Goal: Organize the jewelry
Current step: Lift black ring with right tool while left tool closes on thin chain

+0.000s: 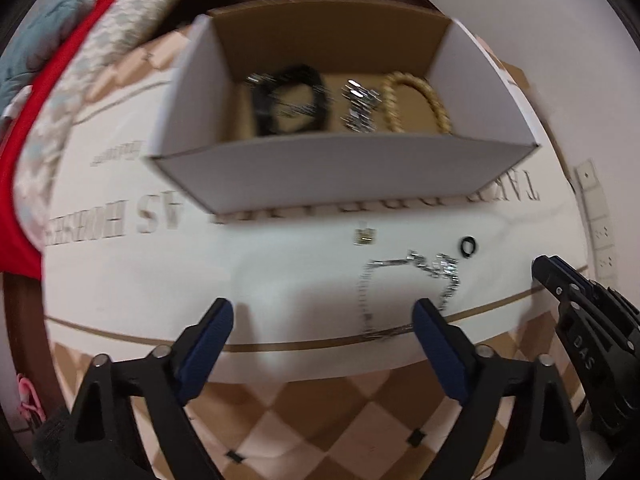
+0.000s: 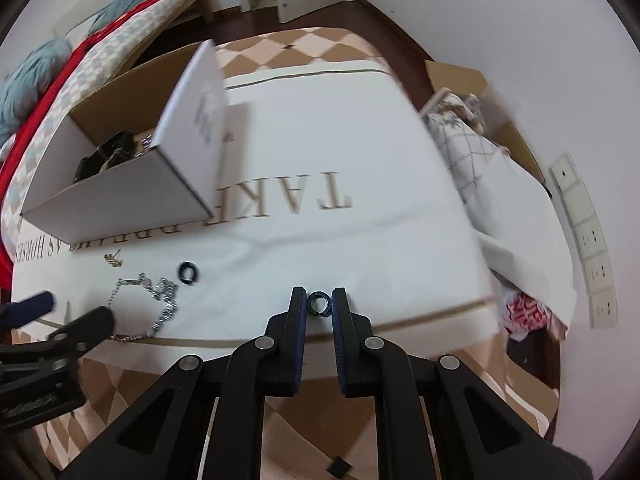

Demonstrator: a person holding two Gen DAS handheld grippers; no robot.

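Note:
An open cardboard box [image 1: 320, 176] stands on the white printed cloth; it also shows in the right wrist view [image 2: 120, 204]. Inside lie a black bracelet [image 1: 290, 104], a silver piece [image 1: 360, 108] and a gold rope bracelet [image 1: 416, 102]. In front of the box lie a small gold earring [image 1: 364, 236], a black ring [image 1: 468, 246] and a silver chain [image 1: 408, 288]. My left gripper [image 1: 322, 316] is open and empty, just short of the chain. My right gripper [image 2: 319, 304] is shut on a small black ring [image 2: 319, 304] held above the cloth.
A bed with red and patterned bedding [image 1: 40, 128] lies to the left. An open carton with folded cloth [image 2: 472, 136] stands at the right of the table. Wall sockets [image 2: 592, 240] are on the right wall. The checkered tablecloth border [image 1: 320, 412] hangs at the near edge.

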